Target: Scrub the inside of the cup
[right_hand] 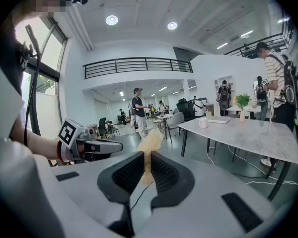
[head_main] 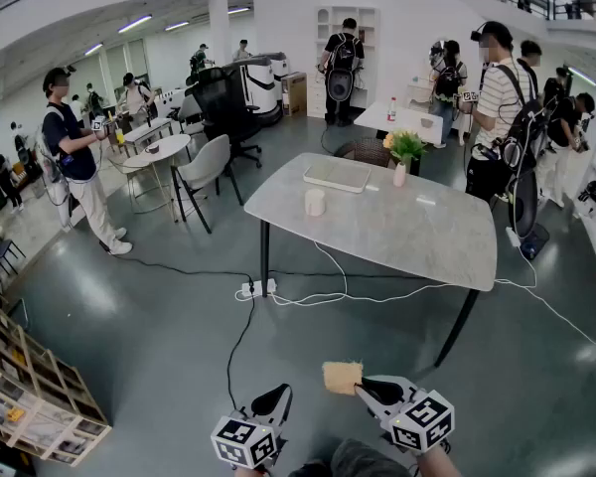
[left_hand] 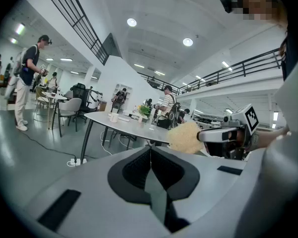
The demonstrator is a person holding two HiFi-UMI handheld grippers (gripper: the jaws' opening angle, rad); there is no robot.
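Note:
A small white cup (head_main: 315,203) stands on the grey marble table (head_main: 417,237), well ahead of both grippers; it also shows small and far off as the cup (left_hand: 113,117) and the cup (right_hand: 202,123). My right gripper (head_main: 363,386) is shut on a tan scrubbing sponge (head_main: 343,377), which sticks out past its tips. In the right gripper view the sponge (right_hand: 150,145) is pinched between the pads of the gripper (right_hand: 148,157). My left gripper (head_main: 278,394) is shut and empty, its jaws meeting in the left gripper view (left_hand: 150,150). Both hover over the floor.
On the table lie a pale flat tray (head_main: 336,174) and a vase with a green plant (head_main: 403,157). A power strip (head_main: 256,288) and white cables trail on the floor under it. Chairs, several people and a wooden crate (head_main: 30,386) stand around.

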